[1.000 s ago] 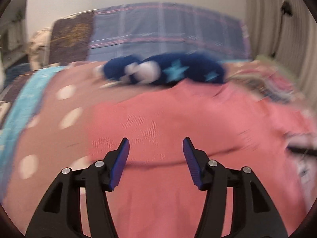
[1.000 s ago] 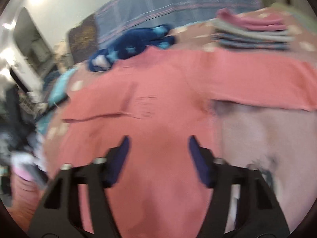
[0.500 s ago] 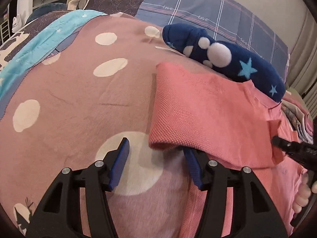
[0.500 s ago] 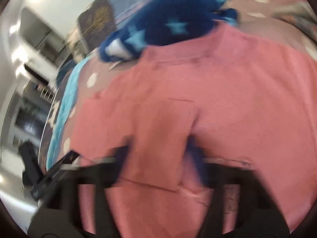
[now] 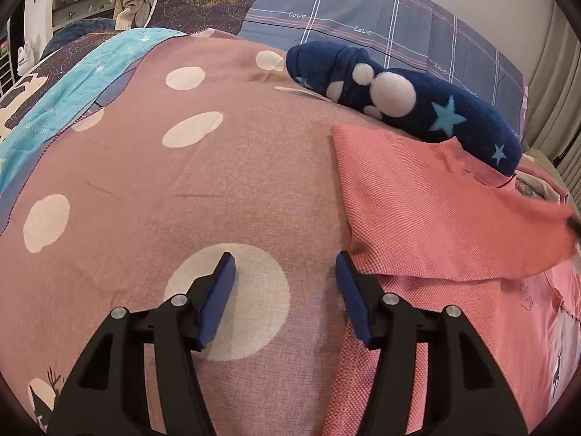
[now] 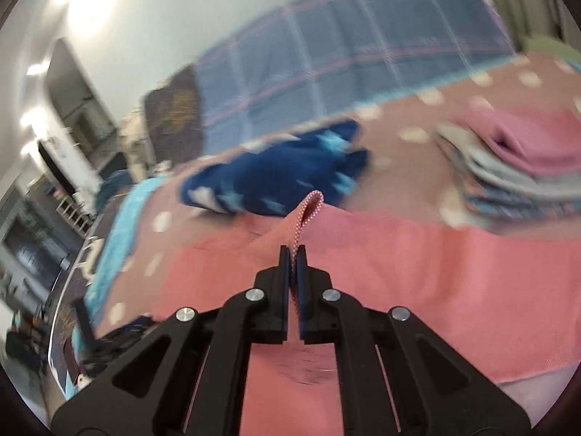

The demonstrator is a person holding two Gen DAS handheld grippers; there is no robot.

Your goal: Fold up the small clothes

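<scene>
Shirt (image 5: 417, 196) spread on the bedspread (image 5: 181, 200), plush toy (image 5: 399, 98) just behind its collar, pillow (image 5: 363, 25) behind that. Folded stack (image 6: 515, 160) sits right of the toy (shirt edge just before it).

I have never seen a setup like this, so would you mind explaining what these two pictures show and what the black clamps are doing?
No robot here: a person holds a two-finger gripper in each hand, and each carries a fisheye camera looking forward along its fingers. That is why black arms with blue pads fill the bottom of both pictures.

The left picture is from the left gripper. It is open, holds nothing, and sits over the polka-dot bedspread, beside the edge of a pink shirt.

The right picture, blurred by motion, is from the right gripper. It is shut on a fold of that pink shirt, pinched up between the pads.

Also on the bed: a navy garment with stars, a stack of folded clothes, and a plaid pillow behind.
</scene>
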